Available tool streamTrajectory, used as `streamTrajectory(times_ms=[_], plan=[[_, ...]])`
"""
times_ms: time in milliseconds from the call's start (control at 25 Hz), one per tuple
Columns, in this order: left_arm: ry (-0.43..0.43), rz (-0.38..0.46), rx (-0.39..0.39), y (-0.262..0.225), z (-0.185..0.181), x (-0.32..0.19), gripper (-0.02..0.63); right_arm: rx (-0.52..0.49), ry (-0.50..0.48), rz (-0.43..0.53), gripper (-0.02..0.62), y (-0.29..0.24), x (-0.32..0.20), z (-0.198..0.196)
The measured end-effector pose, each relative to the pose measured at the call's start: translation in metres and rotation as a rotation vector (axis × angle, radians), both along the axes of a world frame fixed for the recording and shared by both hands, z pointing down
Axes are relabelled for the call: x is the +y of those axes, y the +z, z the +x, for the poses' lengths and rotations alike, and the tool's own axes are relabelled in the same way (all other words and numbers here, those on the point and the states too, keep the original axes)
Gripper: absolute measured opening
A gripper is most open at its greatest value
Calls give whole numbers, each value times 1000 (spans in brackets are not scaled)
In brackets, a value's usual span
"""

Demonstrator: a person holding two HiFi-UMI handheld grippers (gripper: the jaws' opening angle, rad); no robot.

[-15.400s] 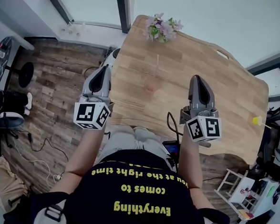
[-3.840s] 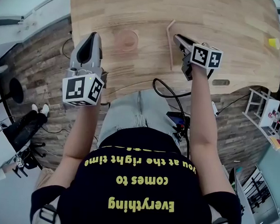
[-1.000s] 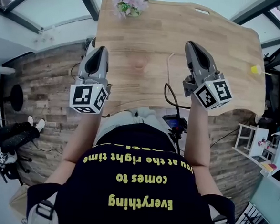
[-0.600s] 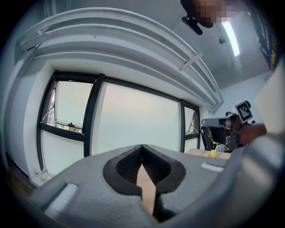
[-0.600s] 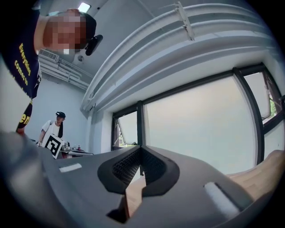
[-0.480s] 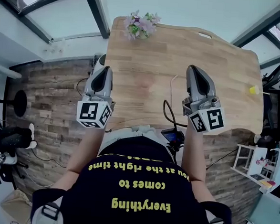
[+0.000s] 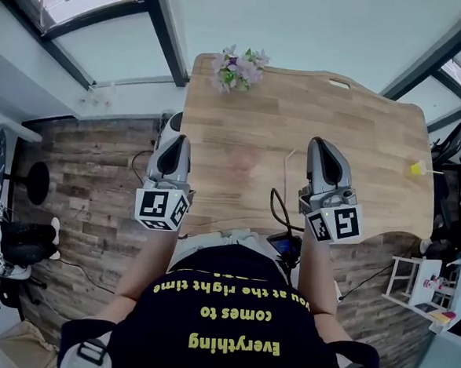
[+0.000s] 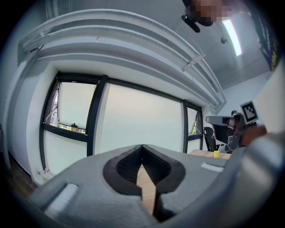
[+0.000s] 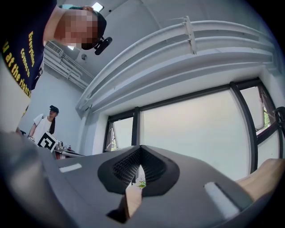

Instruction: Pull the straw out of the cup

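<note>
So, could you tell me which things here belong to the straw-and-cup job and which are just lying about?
Job: straw, lying on the table; clear cup beside it, faint from above; left gripper and right gripper, both shut, empty.
Lying about: flowers at the far edge; small yellow thing on the right; black cable at the near edge.
</note>
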State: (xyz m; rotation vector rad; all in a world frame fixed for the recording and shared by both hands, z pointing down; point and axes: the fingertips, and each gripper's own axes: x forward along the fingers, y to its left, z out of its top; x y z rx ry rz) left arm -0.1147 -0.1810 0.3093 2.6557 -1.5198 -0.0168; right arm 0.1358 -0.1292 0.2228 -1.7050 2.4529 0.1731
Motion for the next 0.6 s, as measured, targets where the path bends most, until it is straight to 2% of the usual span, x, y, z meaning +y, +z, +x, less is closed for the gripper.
streamTrajectory(times_ms=[600], plan=[[2, -9, 1, 4, 5, -5, 0, 28, 34, -6, 6, 7, -5, 5]])
